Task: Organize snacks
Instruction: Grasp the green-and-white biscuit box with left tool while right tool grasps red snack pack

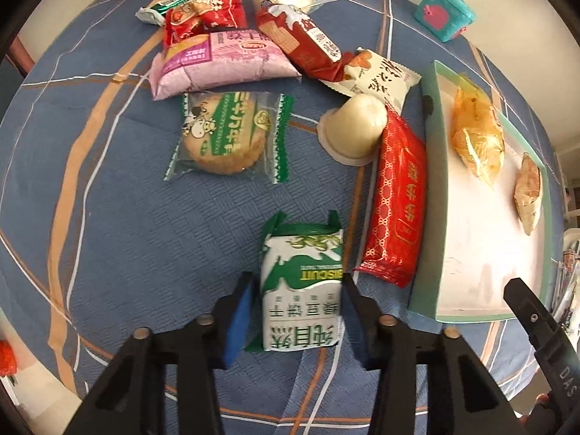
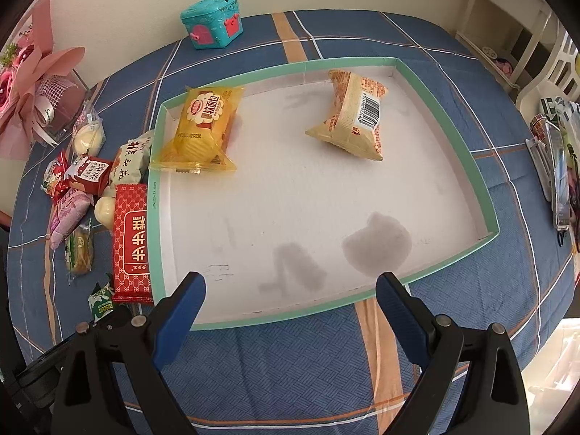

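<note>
the blue checked surface lies bare along its near edge and left of the green-white biscuit pack, giving a wide lane in from that side. right of that pack the long red packet lies just beside the tray wall, closing the gap there. further back, the round cracker pack, jelly cup and pink bag crowd the far left of the surface. inside the tray, only the yellow bread pack and orange pack sit at its far side; the near half of its floor is free. the teal tin stands at the far edge, well apart.
</note>
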### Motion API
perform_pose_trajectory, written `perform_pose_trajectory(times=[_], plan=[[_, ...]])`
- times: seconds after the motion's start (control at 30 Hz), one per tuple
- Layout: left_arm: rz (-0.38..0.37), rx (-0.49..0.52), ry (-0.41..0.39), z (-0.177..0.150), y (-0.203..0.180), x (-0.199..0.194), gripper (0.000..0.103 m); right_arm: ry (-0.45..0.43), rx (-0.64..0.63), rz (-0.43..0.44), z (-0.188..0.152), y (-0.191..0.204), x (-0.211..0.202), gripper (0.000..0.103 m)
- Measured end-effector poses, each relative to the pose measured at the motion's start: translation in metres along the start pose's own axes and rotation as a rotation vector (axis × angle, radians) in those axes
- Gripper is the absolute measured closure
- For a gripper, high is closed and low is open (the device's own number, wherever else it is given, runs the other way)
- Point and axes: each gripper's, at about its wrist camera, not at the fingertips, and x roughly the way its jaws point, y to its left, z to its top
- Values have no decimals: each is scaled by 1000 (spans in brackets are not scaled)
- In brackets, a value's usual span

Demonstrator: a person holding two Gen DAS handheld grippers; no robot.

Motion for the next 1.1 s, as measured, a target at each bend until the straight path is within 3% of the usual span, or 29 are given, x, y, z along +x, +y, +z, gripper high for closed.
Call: perform_pose_trajectory(times=[0.23, 0.5, 0.73, 0.9, 1.1], plan=[[-30, -51, -44, 5, 17, -20, 61, -11, -8, 14, 0, 1, -2, 8], [-47, -132, -148, 14, 37, -49, 61, -81, -78, 149, 1, 32, -15, 8], [-27, -206, -222, 21, 67, -62, 61, -70, -190, 243, 0, 75, -12, 9], [-18, -243, -246, 23, 79, -67, 61, -61, -271, 207, -4, 105, -6, 35], [-32, -283, -235, 25, 86, -60, 61, -47, -323, 178, -5, 131, 4, 52]])
